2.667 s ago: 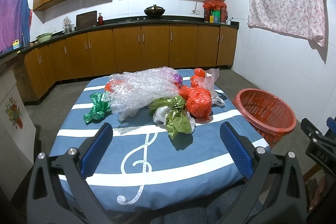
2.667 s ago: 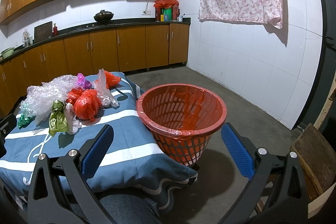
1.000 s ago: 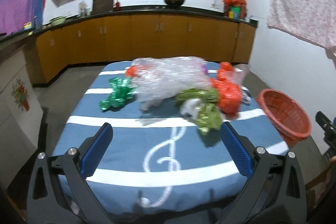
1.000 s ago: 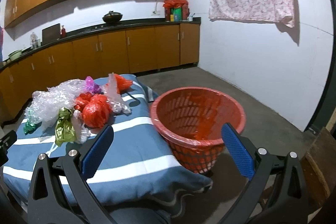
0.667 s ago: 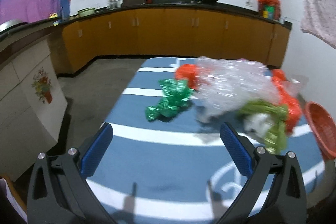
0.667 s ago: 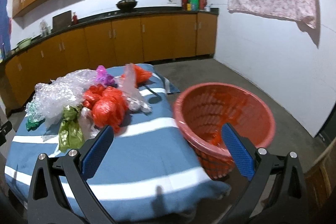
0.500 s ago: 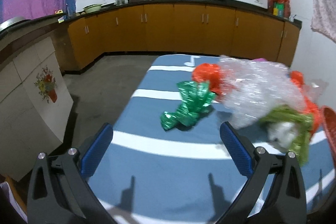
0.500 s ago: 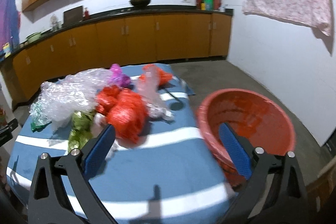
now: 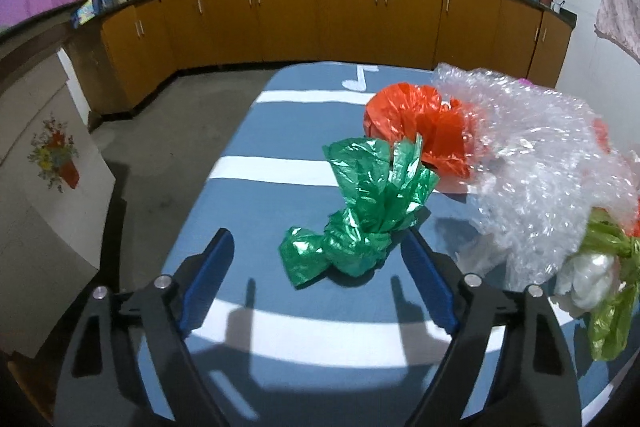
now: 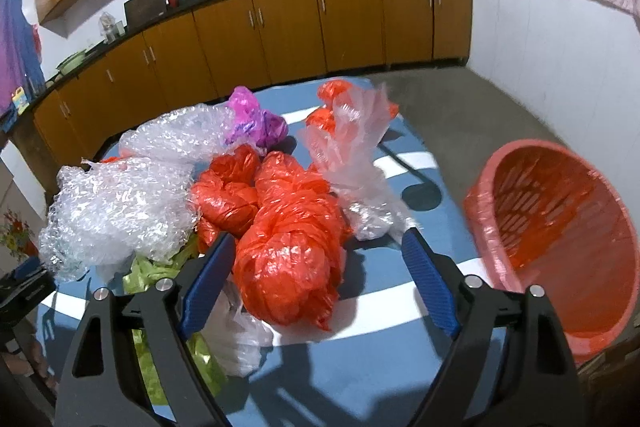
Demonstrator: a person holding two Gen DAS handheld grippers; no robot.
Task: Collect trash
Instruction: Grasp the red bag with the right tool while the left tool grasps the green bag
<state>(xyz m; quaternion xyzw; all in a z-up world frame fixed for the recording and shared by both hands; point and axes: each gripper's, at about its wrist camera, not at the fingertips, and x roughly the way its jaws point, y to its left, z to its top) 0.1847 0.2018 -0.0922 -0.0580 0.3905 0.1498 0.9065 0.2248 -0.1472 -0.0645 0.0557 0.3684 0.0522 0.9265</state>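
Crumpled plastic trash lies on a blue striped tablecloth. In the left wrist view a green bag lies just ahead of my open, empty left gripper, with a red bag and clear bubble wrap behind it. In the right wrist view my open, empty right gripper hovers over a big red bag. Bubble wrap, a clear bag and a purple bag lie around it. A red basket stands off the table's right edge.
Olive and white bags lie at the table's right in the left wrist view. Orange kitchen cabinets line the far wall. A white tiled counter stands left of the table. My left gripper's body shows at the right wrist view's left edge.
Both grippers have moved forward over the table. The left one swung left to the green bag. The right one swung left from the basket to the red bag.
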